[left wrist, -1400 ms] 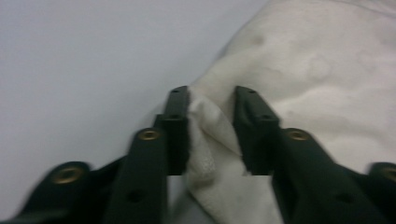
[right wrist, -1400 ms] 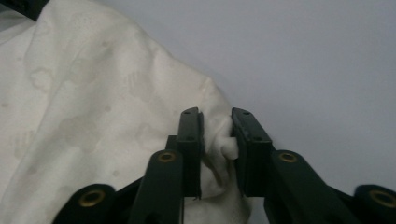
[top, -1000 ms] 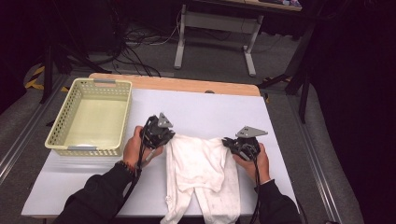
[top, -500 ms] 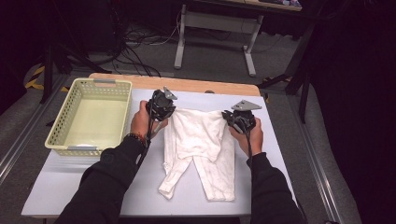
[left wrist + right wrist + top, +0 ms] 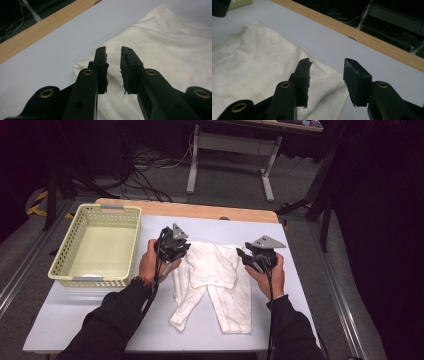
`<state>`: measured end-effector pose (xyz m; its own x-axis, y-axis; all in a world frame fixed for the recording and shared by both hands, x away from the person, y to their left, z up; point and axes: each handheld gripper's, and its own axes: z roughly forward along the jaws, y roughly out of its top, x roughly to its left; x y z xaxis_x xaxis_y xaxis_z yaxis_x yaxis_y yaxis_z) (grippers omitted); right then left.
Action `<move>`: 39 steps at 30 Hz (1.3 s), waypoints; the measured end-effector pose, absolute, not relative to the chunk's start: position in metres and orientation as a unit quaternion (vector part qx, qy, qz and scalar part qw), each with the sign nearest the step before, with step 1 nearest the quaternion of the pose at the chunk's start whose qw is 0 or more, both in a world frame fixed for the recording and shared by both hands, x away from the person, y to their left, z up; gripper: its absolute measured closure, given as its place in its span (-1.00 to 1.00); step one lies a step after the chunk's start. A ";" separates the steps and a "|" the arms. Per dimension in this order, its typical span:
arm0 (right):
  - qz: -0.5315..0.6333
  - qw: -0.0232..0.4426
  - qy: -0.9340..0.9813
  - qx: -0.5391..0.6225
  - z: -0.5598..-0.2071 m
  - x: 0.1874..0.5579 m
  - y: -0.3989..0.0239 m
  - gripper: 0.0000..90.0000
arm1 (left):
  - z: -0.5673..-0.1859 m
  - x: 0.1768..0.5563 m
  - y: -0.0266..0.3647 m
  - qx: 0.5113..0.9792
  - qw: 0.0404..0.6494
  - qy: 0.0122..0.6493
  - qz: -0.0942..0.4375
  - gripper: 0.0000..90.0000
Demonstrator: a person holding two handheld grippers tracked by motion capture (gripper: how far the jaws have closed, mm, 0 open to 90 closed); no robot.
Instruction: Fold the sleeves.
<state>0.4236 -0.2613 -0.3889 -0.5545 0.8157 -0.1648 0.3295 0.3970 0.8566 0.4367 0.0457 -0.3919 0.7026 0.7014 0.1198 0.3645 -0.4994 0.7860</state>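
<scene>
Letting go of white pants (image 5: pixel 215 275) laid on desk (image 5: pixel 90 320), both tongs (image 5: pixel 181 251) (image 5: pixel 248 260) just opening, empty; folding likely next.

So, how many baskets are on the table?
1. The pale yellow plastic basket stands at the table's left side, left of the white trousers; none seems hidden.

White garment (image 5: pixel 215 280), pale yellow basket (image 5: pixel 65 265)
</scene>
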 end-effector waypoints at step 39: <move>0.398 0.117 0.904 0.108 -0.438 0.298 -0.125 0.90 | -0.447 0.288 0.140 0.861 0.399 0.255 0.187 0.46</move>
